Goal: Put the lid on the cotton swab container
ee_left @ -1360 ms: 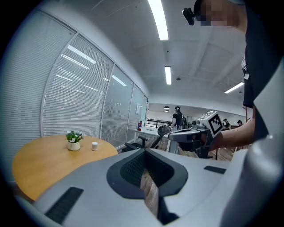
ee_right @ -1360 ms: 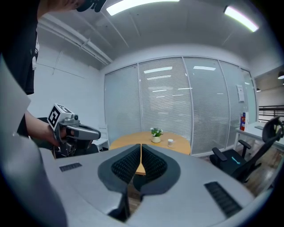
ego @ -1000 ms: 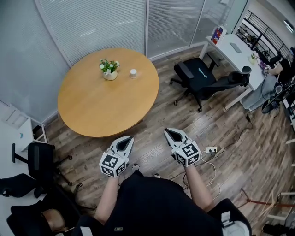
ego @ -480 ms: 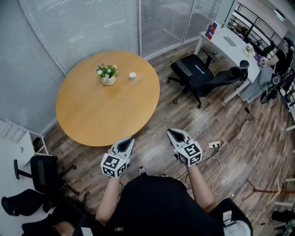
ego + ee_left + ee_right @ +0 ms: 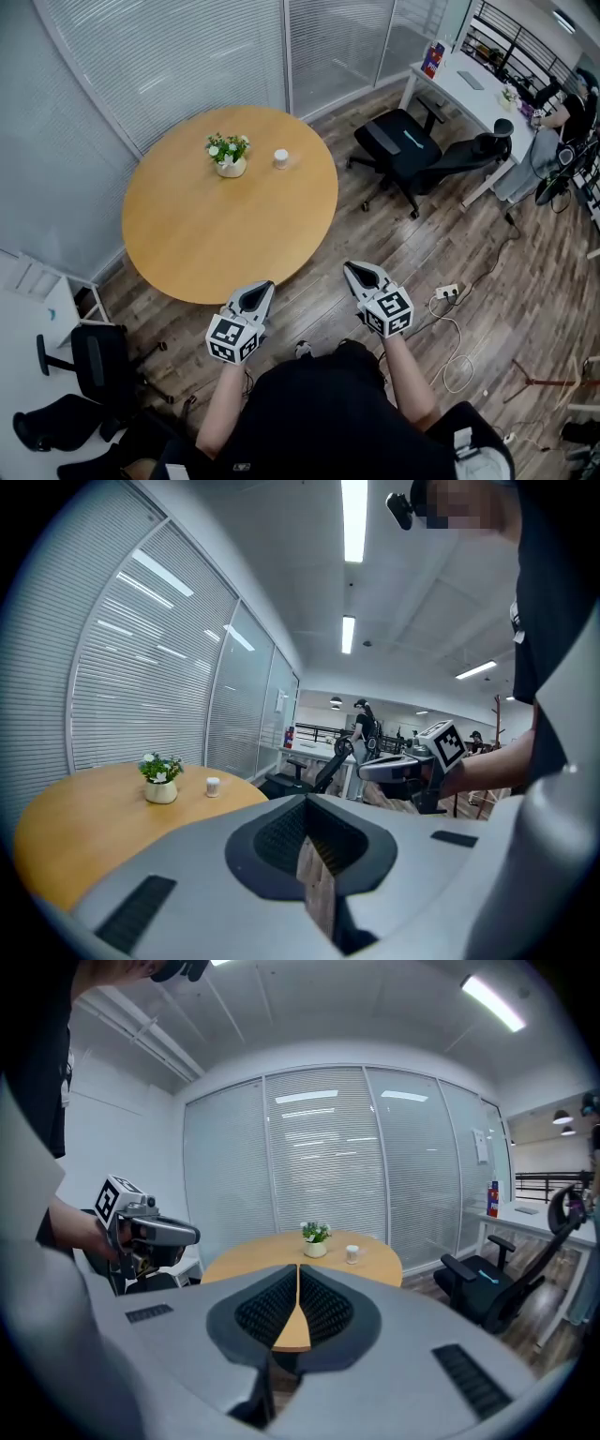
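A wood-plank floor (image 5: 328, 234) is seen from above in an office room closed off by a glass wall with lowered blinds (image 5: 187, 56). A round wooden table (image 5: 216, 234) is set near that wall. A black office chair (image 5: 412, 150) is parked to the table's right, beside a white desk (image 5: 469, 89), and another black chair (image 5: 89, 361) is seen at lower left. A person in a black top (image 5: 323, 412) is shown at the bottom edge, short of the table, with a gripper held in each hand over the floor.

The left gripper (image 5: 258, 291) and the right gripper (image 5: 356, 274) are both pointed toward the table. Each pair of jaws is pressed together, and nothing is clamped between them.

A white power strip (image 5: 448, 292) with its cable is laid on the floor at right. On the far side of the table, a small potted plant (image 5: 230, 153) is placed, and the cotton swab container (image 5: 280, 158), a small white cylinder, is stood upright just beside it, well apart from both grippers. Whether its lid is fitted cannot be told at this size.
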`<state>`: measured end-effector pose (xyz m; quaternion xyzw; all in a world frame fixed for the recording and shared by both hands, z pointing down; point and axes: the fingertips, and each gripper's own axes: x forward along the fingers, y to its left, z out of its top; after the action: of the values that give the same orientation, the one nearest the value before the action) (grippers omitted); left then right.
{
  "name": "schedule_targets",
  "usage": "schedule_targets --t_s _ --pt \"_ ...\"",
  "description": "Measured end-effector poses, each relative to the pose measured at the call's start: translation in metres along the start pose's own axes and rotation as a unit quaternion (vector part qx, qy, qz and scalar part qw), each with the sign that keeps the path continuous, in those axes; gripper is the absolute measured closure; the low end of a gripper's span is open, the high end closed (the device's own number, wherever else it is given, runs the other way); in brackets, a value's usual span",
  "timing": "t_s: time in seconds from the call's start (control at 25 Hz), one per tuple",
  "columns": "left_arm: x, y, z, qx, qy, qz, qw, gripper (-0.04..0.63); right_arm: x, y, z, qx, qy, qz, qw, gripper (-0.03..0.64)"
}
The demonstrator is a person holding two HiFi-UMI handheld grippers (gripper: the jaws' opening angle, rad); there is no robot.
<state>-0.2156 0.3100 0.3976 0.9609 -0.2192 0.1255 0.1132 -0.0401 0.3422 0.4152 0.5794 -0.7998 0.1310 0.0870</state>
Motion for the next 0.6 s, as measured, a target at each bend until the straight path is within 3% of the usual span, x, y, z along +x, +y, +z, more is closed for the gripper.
schedule_targets --t_s 0.6 --pt "-0.025 0.034 -0.009 -0.023 -0.006 0.057 0.9981 0.589 0.046 0.015 0.009 -0.013 0.006 0.047 0.999 0.609"
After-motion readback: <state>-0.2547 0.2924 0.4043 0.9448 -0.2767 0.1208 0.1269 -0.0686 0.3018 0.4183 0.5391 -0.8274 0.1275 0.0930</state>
